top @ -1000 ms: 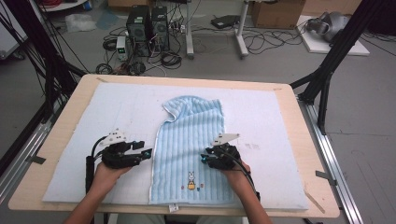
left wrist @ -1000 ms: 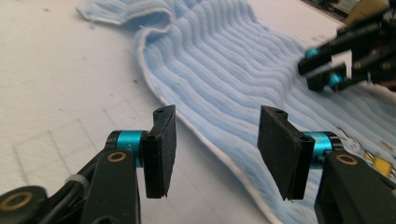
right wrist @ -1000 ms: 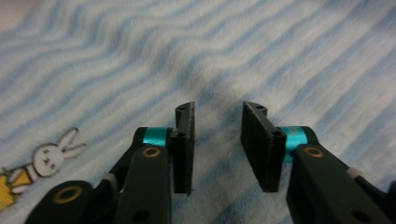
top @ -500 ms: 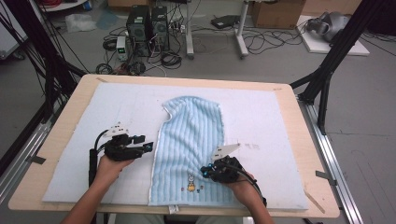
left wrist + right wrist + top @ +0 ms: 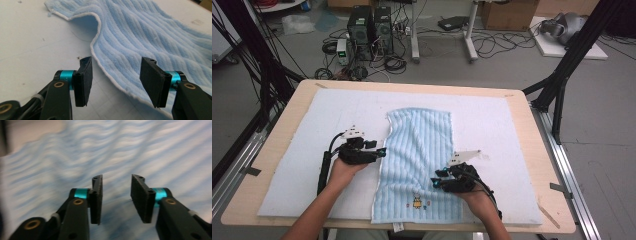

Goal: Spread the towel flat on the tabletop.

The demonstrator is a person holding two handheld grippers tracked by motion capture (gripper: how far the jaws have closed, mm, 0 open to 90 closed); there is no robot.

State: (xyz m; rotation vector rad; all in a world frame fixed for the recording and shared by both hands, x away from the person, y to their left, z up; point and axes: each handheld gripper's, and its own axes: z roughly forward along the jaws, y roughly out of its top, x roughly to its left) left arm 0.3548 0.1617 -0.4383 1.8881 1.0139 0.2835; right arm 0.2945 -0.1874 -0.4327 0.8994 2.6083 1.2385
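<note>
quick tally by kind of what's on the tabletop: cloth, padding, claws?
Light blue striped towel: 1
White mat covering the table: 1
Handheld claws: 2, left claw at the towel's left edge, right claw over its lower right part, both with jaws apart
Total: 4

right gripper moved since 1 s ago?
Yes. The right gripper has slid along the towel toward its near hem, closer to the printed figure; its jaws have just been opening, nothing between them.
</note>
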